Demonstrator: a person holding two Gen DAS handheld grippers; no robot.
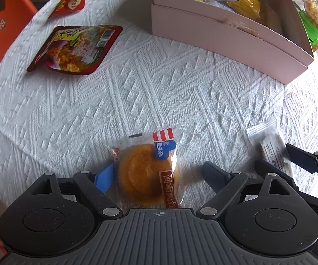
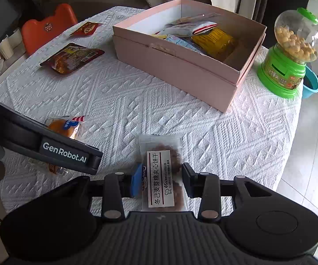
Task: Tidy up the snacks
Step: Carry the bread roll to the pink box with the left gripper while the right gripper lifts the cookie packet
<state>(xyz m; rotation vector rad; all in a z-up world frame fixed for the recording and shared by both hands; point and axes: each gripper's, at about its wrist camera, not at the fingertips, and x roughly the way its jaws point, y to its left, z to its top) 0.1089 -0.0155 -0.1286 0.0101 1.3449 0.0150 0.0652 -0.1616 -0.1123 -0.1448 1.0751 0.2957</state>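
Note:
My left gripper (image 1: 159,174) is open around a wrapped round orange cake (image 1: 149,174) that lies on the white tablecloth; the left pad touches the wrapper, the right finger stands apart. My right gripper (image 2: 162,176) has its jaws against both sides of a clear-wrapped brown biscuit pack (image 2: 162,174) on the cloth, also seen in the left wrist view (image 1: 269,148). The pink box (image 2: 181,66) holding several snacks stands at the back. A dark red pouch (image 1: 75,48) and a small red packet (image 1: 70,3) lie at the far left.
A green candy dispenser with a clear globe (image 2: 291,50) stands right of the box near the table edge. An orange chair (image 2: 46,28) is behind the table's left side. A blue bucket (image 2: 311,84) sits on the floor at right.

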